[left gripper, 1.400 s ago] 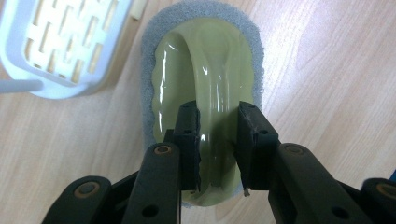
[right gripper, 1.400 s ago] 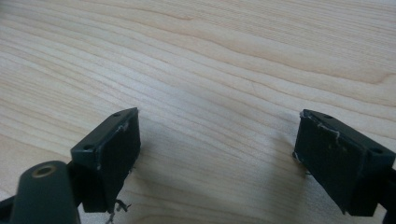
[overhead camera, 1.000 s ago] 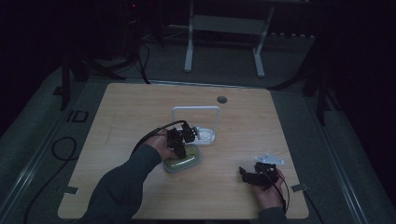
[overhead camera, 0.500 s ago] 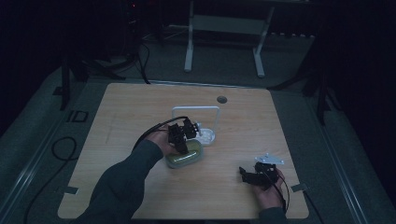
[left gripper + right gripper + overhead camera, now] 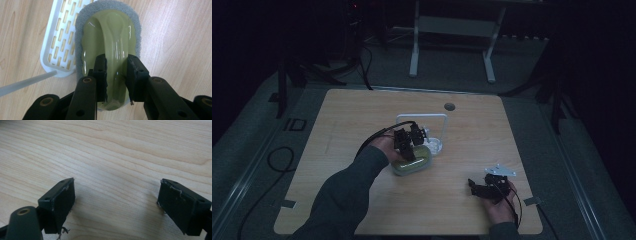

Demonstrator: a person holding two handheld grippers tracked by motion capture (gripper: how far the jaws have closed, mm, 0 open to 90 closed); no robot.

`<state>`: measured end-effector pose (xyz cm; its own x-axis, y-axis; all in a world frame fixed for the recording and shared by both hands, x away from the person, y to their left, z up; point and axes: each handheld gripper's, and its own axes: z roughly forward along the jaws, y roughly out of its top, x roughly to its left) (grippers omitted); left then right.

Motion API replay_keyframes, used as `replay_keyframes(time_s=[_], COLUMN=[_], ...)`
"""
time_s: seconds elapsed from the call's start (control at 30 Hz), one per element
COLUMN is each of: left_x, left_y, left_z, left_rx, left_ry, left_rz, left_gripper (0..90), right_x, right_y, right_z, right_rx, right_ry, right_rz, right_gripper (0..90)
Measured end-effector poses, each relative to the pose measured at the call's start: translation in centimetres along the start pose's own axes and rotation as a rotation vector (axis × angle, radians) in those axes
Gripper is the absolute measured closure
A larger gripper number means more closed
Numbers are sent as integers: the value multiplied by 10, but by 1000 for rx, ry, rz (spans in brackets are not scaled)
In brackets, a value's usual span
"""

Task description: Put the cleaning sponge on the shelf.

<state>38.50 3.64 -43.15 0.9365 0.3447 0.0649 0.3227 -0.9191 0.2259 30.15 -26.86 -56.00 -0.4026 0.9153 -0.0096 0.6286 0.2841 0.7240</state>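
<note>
A pale green scrubber (image 5: 110, 32) with a grey sponge rim and an arched handle lies on the wooden table (image 5: 352, 120). My left gripper (image 5: 117, 72) is shut on that handle, one pad on each side of the arch. In the high view the left gripper (image 5: 409, 144) stands over the scrubber (image 5: 414, 165) near the table's middle. My right gripper (image 5: 117, 202) is open above bare wood with nothing between its pads. From above, the right gripper (image 5: 476, 186) is held low near the front right corner.
A white slotted tray (image 5: 58, 37) lies just beside the scrubber, partly under its far end. From above it is a white frame (image 5: 422, 118) with a clear dish (image 5: 435, 146) next to it. A round hole (image 5: 449, 106) sits near the table's far edge.
My left gripper and the scrubber have edged slightly away from the person, toward the white tray. The right gripper has kept still.
</note>
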Motion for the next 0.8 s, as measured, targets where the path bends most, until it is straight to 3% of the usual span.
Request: replay_keyframes(time_s=[0.8], left_x=[8], left_y=[2], left_z=[9], left_rx=[-41], left_ry=[15], left_rz=[99], left_gripper=[719], right_x=[0], right_y=[0], right_z=[0], right_rx=[1], right_ry=[1], right_rz=[3], right_gripper=[140])
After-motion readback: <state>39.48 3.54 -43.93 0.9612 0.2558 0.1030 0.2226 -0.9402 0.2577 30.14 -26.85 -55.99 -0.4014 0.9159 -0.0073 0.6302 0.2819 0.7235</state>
